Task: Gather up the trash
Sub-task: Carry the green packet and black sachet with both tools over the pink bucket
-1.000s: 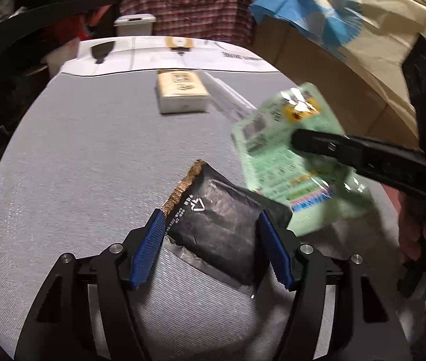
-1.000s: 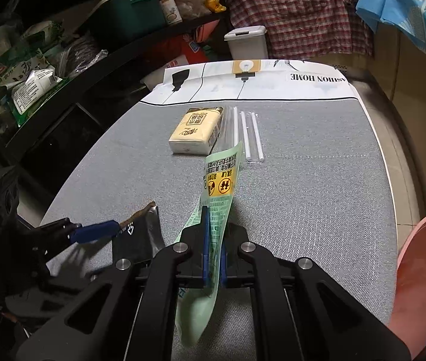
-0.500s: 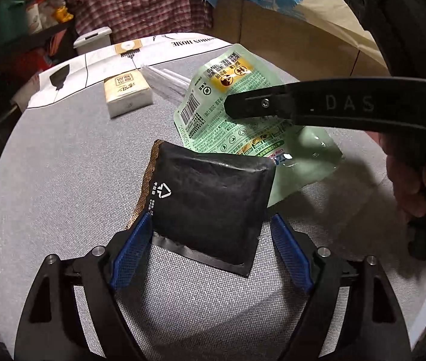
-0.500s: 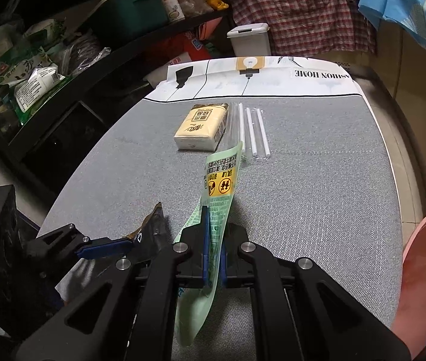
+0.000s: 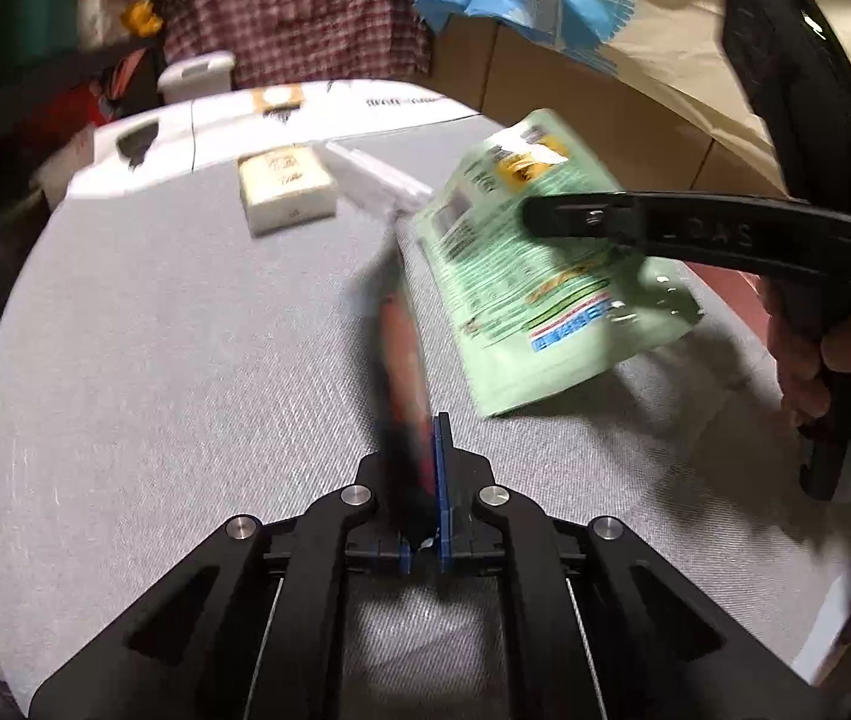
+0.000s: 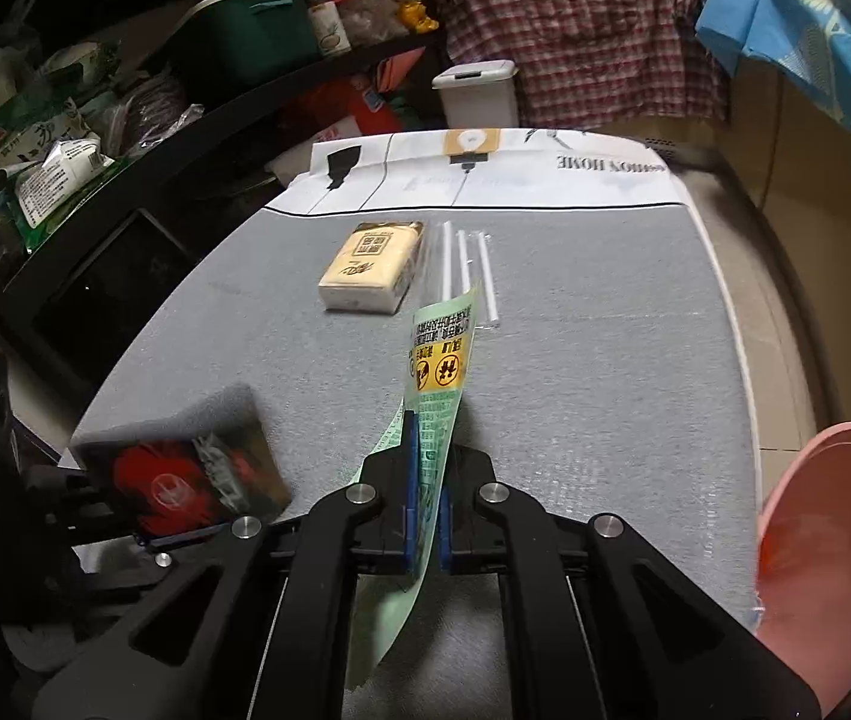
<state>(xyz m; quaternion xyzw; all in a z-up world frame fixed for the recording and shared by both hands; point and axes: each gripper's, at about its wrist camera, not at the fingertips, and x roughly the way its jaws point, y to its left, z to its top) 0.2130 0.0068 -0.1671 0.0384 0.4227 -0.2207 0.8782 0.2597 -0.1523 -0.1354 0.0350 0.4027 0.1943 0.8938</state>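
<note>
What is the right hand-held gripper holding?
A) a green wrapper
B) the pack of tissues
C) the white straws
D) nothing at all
A: the right hand-held gripper has its blue pads pinched shut on the green wrapper, while the tissue pack and straws lie farther off on the table.

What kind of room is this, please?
Probably a lived-in home storage or utility corner: dark shelves crammed with food packets, a red checked shirt hanging behind, and a grey fabric-covered table.

Dim indoor light from overhead; soft shadows fall on the bench (image 5: 155, 360). Fisheye bends the edges dark. The black wrapper (image 5: 404, 360) is motion-blurred.
</note>
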